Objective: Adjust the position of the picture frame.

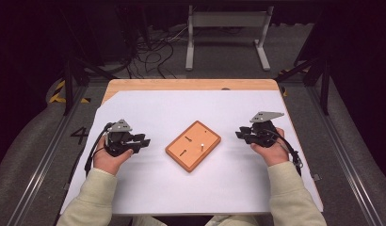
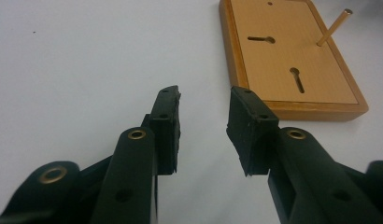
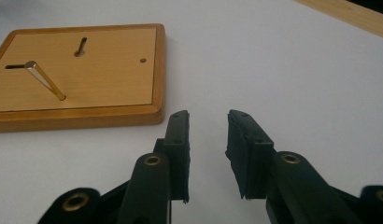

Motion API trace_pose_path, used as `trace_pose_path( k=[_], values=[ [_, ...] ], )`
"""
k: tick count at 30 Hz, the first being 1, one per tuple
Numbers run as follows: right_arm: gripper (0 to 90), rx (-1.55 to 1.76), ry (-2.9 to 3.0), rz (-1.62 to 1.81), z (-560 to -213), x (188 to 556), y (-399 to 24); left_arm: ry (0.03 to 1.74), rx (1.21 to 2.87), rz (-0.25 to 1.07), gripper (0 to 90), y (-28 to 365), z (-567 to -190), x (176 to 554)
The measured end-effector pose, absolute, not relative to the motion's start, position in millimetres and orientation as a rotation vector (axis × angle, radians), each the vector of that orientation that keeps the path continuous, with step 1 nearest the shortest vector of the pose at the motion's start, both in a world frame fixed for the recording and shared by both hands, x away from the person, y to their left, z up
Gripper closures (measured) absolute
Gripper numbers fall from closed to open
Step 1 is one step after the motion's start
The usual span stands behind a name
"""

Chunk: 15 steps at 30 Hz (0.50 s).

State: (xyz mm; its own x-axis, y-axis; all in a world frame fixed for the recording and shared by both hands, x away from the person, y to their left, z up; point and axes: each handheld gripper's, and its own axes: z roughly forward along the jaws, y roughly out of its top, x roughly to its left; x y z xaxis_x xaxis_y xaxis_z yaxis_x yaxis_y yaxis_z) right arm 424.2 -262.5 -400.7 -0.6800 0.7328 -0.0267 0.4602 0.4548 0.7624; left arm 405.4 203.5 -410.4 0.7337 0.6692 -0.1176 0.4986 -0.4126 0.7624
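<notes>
Waiting at the start: left gripper and right gripper flanking wooden board, jaws released, empty; probably reaching next for brass pin.

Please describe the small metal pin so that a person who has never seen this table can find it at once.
On the white sheet lies a wooden board between the two grippers. From its top rises the brass pin, beside two keyhole slots; it alone stands up.
</notes>
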Motion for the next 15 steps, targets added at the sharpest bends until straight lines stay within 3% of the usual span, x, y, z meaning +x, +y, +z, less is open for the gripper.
trace_pose_path(
  k=[8, 15],
  values=[
    [74.2, 1.011, 2.351, 1.086, -397.4, 422.6, -267.3, 0.852, 2.147, 0.175, 69.6, 192.3, -404.3, 405.2],
    [77.4, 1.037, 2.359, 1.079, -399.2, 423.2, -270.7, 0.764, 2.230, 0.074, 89.4, 173.1, -404.3, 400.3]
  ],
)
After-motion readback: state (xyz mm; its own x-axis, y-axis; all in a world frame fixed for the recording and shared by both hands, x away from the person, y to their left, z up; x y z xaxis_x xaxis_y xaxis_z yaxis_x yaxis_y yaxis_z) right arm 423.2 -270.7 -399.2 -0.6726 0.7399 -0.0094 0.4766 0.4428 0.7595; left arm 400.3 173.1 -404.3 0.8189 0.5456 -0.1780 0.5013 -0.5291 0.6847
